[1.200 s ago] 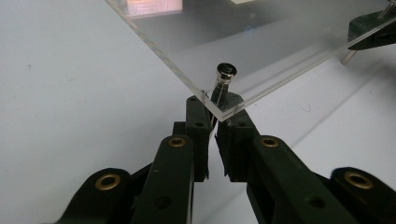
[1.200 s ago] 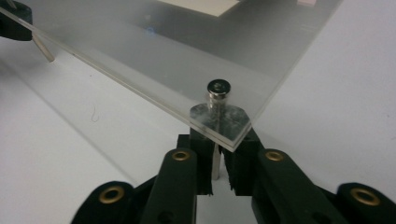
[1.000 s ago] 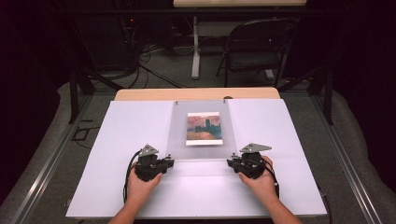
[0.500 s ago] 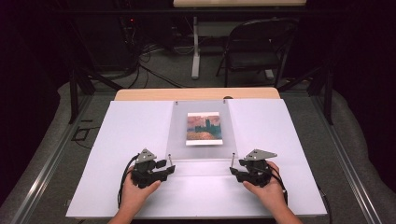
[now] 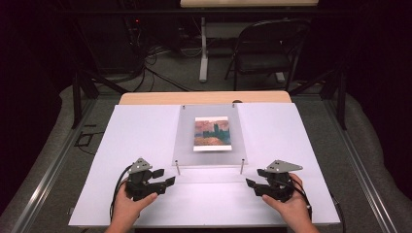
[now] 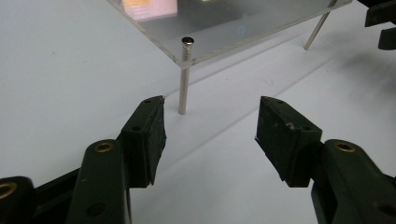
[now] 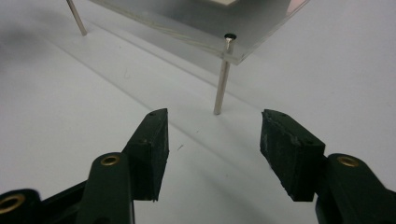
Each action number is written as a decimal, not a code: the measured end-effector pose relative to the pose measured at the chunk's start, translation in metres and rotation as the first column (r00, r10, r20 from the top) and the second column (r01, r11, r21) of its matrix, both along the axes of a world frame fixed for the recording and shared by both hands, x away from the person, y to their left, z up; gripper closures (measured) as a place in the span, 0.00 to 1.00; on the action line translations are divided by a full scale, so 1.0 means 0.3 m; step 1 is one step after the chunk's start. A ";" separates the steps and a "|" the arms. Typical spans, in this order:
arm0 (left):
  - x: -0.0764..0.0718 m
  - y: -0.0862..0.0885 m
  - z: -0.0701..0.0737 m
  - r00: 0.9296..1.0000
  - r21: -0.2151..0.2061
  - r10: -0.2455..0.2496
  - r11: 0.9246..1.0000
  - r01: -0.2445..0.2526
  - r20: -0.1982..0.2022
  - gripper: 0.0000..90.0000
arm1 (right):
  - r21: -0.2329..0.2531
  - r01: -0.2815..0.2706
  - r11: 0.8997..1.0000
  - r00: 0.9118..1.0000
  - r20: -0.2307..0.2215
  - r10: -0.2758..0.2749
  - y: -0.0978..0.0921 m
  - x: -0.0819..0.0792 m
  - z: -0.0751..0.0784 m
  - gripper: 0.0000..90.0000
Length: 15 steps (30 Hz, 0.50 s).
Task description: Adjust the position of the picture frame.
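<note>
A clear acrylic sheet (image 5: 210, 138) stands raised on thin metal legs over the white table (image 5: 136, 141), with a small painted picture (image 5: 212, 132) on it. My left gripper (image 5: 167, 177) rests open near the front left leg (image 5: 178, 168); that leg (image 6: 185, 77) rises just beyond my open jaws (image 6: 210, 133). My right gripper (image 5: 253, 180) is open too, a little in front of the front right leg (image 5: 242, 166). In the right gripper view that leg (image 7: 223, 77) stands past the gripper (image 7: 214, 140), under the sheet's corner (image 7: 238, 44). Nothing lies between either pair of jaws.
A wooden strip (image 5: 204, 98) edges the table's far side. Behind it stand a folding chair (image 5: 265, 48) and a table leg (image 5: 203, 48) among floor cables. The other gripper (image 6: 380, 23) shows at the top right of the left gripper view.
Both grippers have drawn back toward the table's front edge, away from the sheet's front legs. Their jaws now stand open.
</note>
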<state>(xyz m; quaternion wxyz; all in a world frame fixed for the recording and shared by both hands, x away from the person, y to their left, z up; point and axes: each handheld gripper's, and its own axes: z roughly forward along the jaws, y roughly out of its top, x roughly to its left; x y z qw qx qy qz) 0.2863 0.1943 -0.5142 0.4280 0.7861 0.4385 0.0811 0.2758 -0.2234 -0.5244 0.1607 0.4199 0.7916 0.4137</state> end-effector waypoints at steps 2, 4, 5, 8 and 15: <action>0.007 0.013 0.028 1.000 -0.001 0.006 1.000 -0.006 0.010 0.45 | 0.017 0.000 1.000 1.000 0.001 0.000 -0.012 0.002 0.021 0.48; 0.020 0.021 0.059 1.000 -0.002 0.018 1.000 -0.018 0.026 0.44 | 0.020 -0.003 1.000 1.000 0.008 0.002 -0.023 0.008 0.044 0.49; 0.026 0.023 0.071 0.999 0.003 0.022 1.000 -0.022 0.036 0.43 | 0.014 -0.001 1.000 1.000 0.018 0.001 -0.027 0.014 0.055 0.49; 0.060 0.024 0.106 0.998 0.019 0.028 0.999 -0.029 0.054 0.42 | 0.004 0.010 1.000 0.999 0.032 -0.010 -0.037 0.035 0.081 0.49; 0.167 0.027 0.121 0.996 0.020 0.079 0.997 -0.080 0.027 0.42 | 0.014 0.014 1.000 1.000 0.025 -0.015 -0.042 0.108 0.117 0.51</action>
